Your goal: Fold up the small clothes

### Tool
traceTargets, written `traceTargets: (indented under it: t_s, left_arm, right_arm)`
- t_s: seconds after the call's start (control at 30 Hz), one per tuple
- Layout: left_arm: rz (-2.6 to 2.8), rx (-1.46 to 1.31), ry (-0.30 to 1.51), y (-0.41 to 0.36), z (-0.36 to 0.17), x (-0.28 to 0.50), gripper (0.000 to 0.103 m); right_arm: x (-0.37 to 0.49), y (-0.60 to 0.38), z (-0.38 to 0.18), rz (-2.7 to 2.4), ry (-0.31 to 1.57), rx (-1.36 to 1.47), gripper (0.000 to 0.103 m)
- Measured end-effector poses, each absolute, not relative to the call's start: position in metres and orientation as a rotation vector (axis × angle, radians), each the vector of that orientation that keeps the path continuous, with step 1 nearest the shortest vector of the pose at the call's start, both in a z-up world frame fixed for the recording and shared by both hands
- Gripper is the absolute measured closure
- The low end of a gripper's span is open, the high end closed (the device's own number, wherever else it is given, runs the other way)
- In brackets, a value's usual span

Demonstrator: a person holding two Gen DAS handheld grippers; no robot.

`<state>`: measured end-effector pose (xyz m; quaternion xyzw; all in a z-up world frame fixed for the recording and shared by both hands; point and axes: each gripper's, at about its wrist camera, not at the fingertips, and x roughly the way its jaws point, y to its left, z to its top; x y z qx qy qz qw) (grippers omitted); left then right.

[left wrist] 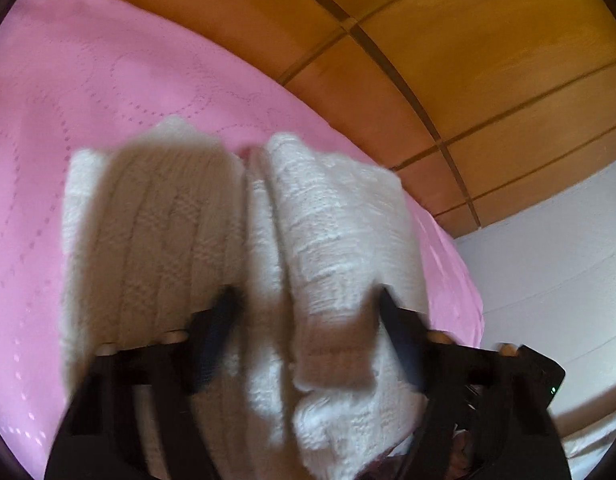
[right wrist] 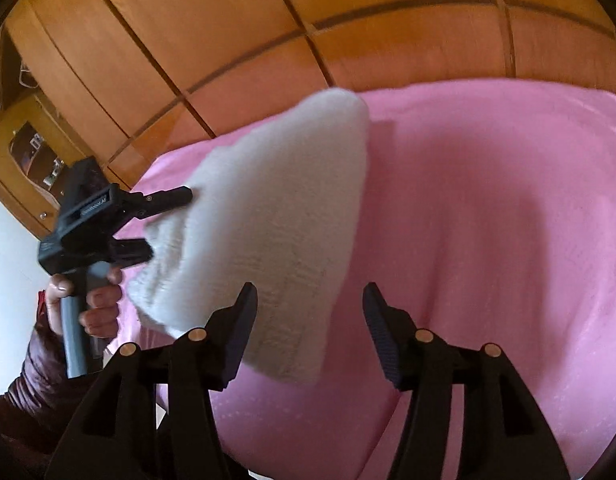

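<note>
Above pink bedspread (right wrist: 488,220), white knit (right wrist: 267,220) in left gripper (right wrist: 163,220).

One white knitted garment (right wrist: 267,216), two tools (right wrist: 167,220) (right wrist: 308,320), one pink bedspread (right wrist: 488,220), one wooden wardrobe (right wrist: 308,20).

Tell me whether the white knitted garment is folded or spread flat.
Folded, or at least bunched: the white knitted garment hangs doubled in thick layers above the pink bedspread, between the left claw fingers. How neatly, cannot tell.
</note>
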<state>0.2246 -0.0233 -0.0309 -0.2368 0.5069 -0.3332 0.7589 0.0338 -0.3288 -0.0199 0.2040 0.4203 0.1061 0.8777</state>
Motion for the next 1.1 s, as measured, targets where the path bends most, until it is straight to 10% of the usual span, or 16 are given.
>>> traceTargets:
  t_s: [0.23,0.6,1.1]
  left_arm:
    - [-0.698,-0.388,0.999,-0.033,-0.006,0.212,0.085]
    - [-0.647,-0.256,0.739,0.014,0.069,0.168,0.088]
    - [-0.429,-0.230,0.889,0.051,-0.017,0.171,0.081]
  right_arm:
    - [0.043,-0.325,-0.027,0.234,0.889,0.423,0.045]
    - [0.040,-0.259,0.004,0.381,0.817,0.304,0.043]
    - [0.066,-0.240,0.006,0.404,0.898,0.234,0.044]
